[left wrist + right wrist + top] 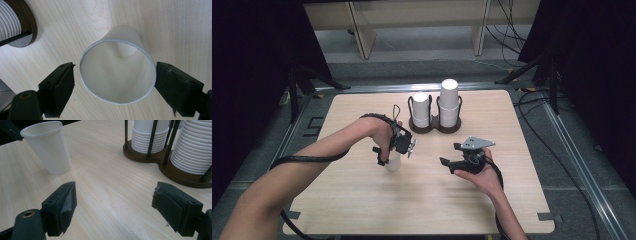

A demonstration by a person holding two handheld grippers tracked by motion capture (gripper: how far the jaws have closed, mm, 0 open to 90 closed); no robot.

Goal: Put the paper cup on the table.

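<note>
My right gripper [452, 162] sits nearest me, low over the bare wood of the table [422, 200], held in my right hand [486, 175]. Its jaws stand wide apart with nothing between them; in the right gripper view I see only table grain in the gap, so this tool is released.

A little farther out and to the left, my left gripper [393, 156] points down over a single white paper cup [393, 162]. The cup stands upright on its base on the table, mouth up. In the left gripper view I look straight down into the cup [117, 75]: its rim lies between my two black jaws. The jaw on the right of that view sits right at the rim, touching or just short of it, I cannot tell which. The jaw on the left stands a little off it, with a sliver of table showing between. So the left tool is around the cup but not clenched on it. In the right gripper view the same cup [48, 150] stands free on the wood.

Farthest from me, toward the back edge of the table, a dark wooden cup holder [434, 127] carries two stacks of white cups [449, 102] side by side, the right stack taller than the left. The lone cup stands well apart from the holder, nearer to me.
</note>
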